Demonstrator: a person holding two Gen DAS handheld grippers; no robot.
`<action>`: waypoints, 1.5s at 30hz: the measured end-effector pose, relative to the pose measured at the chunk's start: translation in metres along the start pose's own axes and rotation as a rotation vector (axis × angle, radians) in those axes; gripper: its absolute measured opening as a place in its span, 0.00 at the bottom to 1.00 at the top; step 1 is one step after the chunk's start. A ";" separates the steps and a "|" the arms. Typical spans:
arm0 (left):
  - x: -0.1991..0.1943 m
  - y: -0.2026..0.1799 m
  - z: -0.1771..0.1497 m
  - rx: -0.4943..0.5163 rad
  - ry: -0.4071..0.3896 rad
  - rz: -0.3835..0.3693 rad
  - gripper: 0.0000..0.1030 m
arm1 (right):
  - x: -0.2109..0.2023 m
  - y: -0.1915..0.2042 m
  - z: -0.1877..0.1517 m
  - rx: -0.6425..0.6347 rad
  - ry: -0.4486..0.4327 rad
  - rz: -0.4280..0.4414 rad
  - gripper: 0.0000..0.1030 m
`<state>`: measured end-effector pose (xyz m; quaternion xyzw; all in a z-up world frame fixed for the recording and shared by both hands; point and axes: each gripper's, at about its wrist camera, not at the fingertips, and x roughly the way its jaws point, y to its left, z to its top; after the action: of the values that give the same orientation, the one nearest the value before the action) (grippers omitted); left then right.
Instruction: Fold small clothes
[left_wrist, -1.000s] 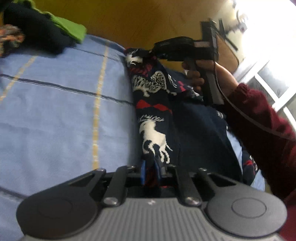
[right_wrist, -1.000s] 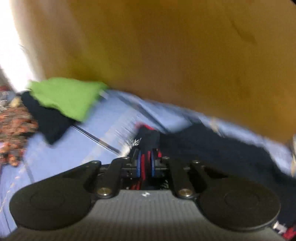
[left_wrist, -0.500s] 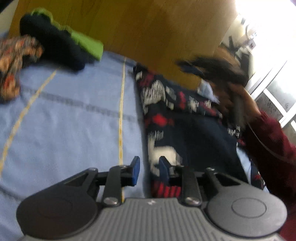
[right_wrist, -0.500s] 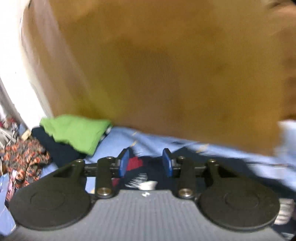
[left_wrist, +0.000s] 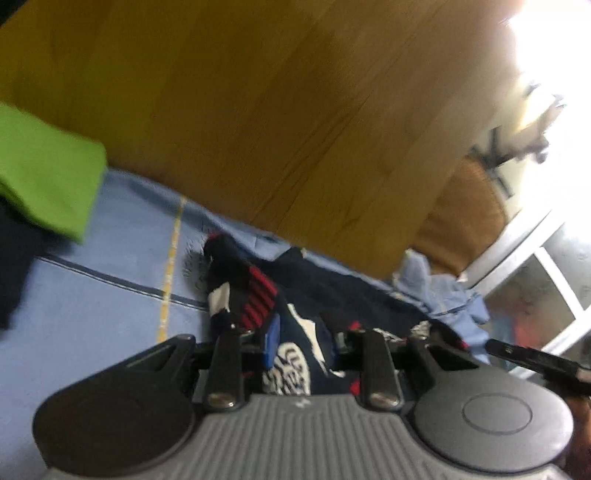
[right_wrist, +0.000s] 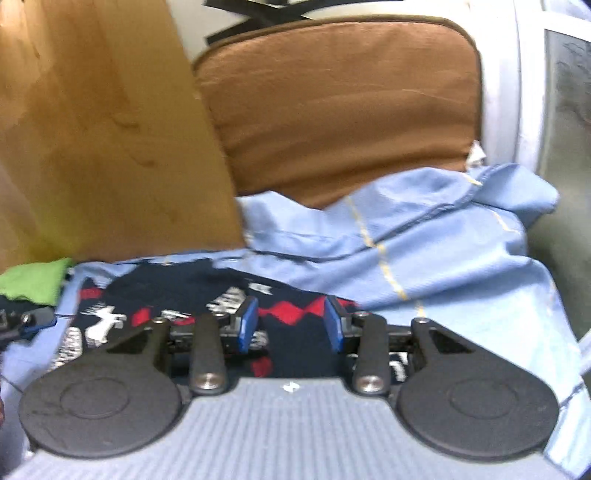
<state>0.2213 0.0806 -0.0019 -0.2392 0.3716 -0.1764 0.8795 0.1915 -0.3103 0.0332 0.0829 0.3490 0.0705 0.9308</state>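
Your knitted sweater (right_wrist: 295, 325) looks soft and matt on the smooth woven blue bedsheet (right_wrist: 424, 240). Behind it, you see a satin-finished wooden headboard (left_wrist: 277, 110) and a matt brown fabric cushion (right_wrist: 340, 103).

The right gripper (right_wrist: 290, 325) has its blue pads (right_wrist: 246, 323) apart, with nothing between them. Under it a dark sweater (right_wrist: 177, 295) with white deer and red diamonds lies flat on a blue sheet (right_wrist: 424, 240). A brown cushion (right_wrist: 340, 107) stands behind. A green cloth (right_wrist: 33, 280) lies far left.
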 end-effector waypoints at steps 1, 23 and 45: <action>0.013 0.002 -0.002 -0.009 0.026 0.006 0.18 | 0.000 0.005 -0.003 -0.021 0.001 -0.015 0.41; -0.089 0.017 -0.012 -0.007 -0.104 -0.035 0.51 | -0.149 0.207 -0.090 -1.279 -0.715 0.158 0.07; -0.147 0.033 -0.140 -0.075 0.093 -0.156 0.71 | -0.107 0.131 -0.138 -0.416 0.146 0.608 0.50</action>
<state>0.0248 0.1391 -0.0221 -0.2918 0.3985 -0.2410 0.8354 0.0108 -0.1885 0.0250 -0.0132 0.3523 0.4186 0.8370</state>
